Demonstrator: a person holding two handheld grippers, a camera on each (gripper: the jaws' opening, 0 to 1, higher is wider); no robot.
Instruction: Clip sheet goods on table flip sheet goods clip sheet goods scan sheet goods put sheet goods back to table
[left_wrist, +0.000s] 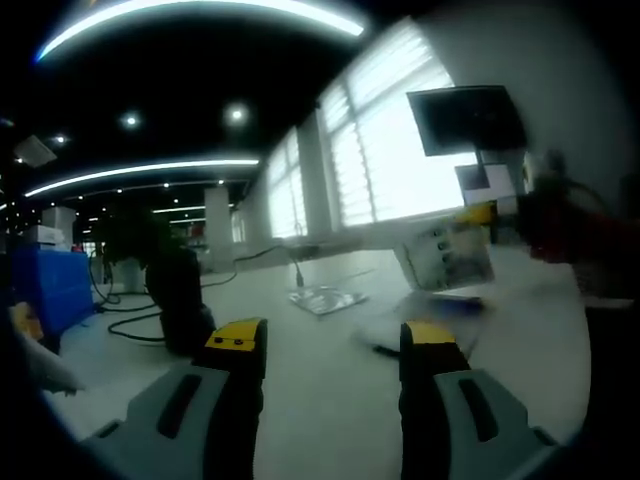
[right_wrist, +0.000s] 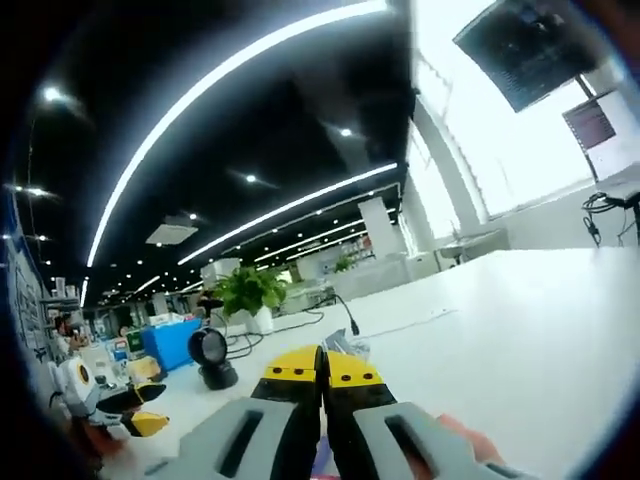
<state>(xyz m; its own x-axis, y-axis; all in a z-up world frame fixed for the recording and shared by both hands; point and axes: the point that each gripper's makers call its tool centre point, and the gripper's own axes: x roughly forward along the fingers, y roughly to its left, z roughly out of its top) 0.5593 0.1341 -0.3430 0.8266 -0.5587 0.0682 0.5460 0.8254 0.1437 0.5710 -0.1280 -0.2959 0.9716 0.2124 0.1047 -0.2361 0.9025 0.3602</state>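
Observation:
In the left gripper view a printed sheet pack (left_wrist: 450, 255) hangs blurred above the white table (left_wrist: 330, 400). The right gripper (left_wrist: 482, 213) comes in from the right, and its yellow tips are at the pack's top edge. My left gripper (left_wrist: 335, 340) stands open over the table with nothing between its jaws. A shiny flat pack (left_wrist: 325, 298) lies on the table beyond it. In the right gripper view my right gripper (right_wrist: 322, 368) has its yellow tips pressed together, and a thin grey edge (right_wrist: 347, 346) shows just past them. The left gripper (right_wrist: 147, 410) appears open at the lower left.
A black round scanner on a stand (left_wrist: 180, 300) (right_wrist: 212, 360) sits on the table (right_wrist: 520, 330) to the left, with cables behind it. A flat white item (left_wrist: 445, 296) lies under the hanging pack. A potted plant (right_wrist: 245, 290), a blue box (right_wrist: 170, 340) and a wall monitor (left_wrist: 465, 118) stand further off.

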